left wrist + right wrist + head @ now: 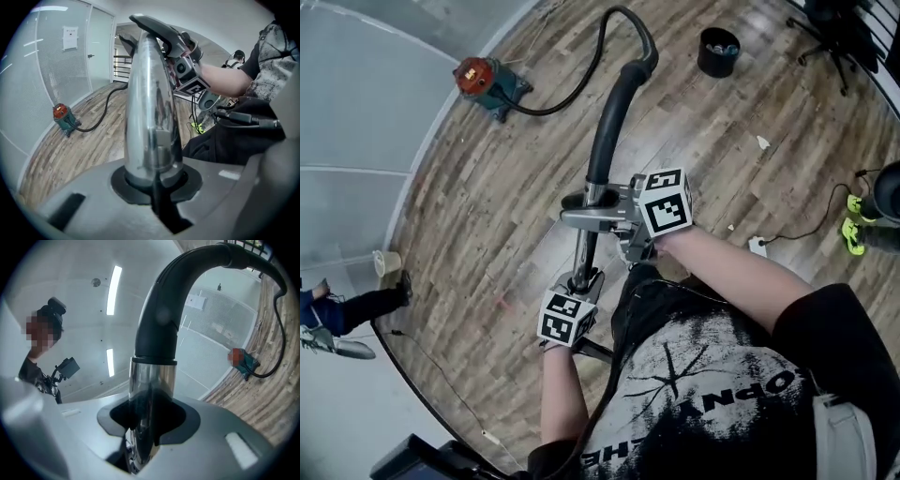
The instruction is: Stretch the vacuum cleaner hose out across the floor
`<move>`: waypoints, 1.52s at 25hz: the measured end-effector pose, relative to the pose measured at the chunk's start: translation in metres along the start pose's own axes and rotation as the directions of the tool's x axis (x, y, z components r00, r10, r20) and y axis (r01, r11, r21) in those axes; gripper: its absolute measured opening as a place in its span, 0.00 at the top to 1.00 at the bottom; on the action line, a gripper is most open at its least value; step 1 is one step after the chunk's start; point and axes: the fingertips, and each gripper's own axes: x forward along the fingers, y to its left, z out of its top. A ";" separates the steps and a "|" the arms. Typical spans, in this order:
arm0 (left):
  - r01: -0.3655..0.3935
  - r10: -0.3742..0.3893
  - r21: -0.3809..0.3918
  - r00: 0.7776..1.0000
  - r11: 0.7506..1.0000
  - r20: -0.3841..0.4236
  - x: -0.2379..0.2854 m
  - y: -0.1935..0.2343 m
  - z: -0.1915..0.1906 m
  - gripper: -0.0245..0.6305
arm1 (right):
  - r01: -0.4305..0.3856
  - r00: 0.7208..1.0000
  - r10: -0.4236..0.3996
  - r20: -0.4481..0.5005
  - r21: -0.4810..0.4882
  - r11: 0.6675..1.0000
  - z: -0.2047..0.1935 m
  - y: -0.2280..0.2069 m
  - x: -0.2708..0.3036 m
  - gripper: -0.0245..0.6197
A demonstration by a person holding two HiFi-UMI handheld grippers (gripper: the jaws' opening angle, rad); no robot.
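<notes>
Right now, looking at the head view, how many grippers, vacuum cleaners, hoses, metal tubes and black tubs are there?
Grippers: 2 (left gripper and right gripper, both clamped on the metal tube)
Vacuum cleaner: 1
Hose: 1
Metal tube: 1
Black tub: 1
Total: 6

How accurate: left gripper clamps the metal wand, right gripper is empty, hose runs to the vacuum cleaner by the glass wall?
One error: the right gripper is not empty; the right gripper view shows its jaws shut on the metal wand too. The left gripper, hose and vacuum cleaner are as stated.
</notes>
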 end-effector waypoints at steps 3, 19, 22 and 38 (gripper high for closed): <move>-0.030 0.030 -0.021 1.000 0.999 0.000 -0.003 -0.024 -0.008 0.89 | -0.034 0.999 0.034 -0.023 0.011 0.999 -0.012 0.021 -0.011 0.75; -0.004 0.004 0.006 1.000 1.000 0.018 -0.044 -0.047 -0.069 0.89 | 0.005 0.999 -0.005 0.051 0.007 1.000 -0.065 0.069 0.014 0.75; 0.023 -0.024 0.027 0.999 0.999 0.029 -0.053 -0.061 -0.095 0.89 | 0.036 0.996 -0.035 0.086 -0.007 0.999 -0.089 0.086 0.015 0.75; 0.104 -0.101 0.094 0.994 0.990 -0.028 -0.092 -0.134 -0.259 0.89 | 0.146 0.985 -0.147 0.093 0.018 0.989 -0.251 0.159 0.016 0.75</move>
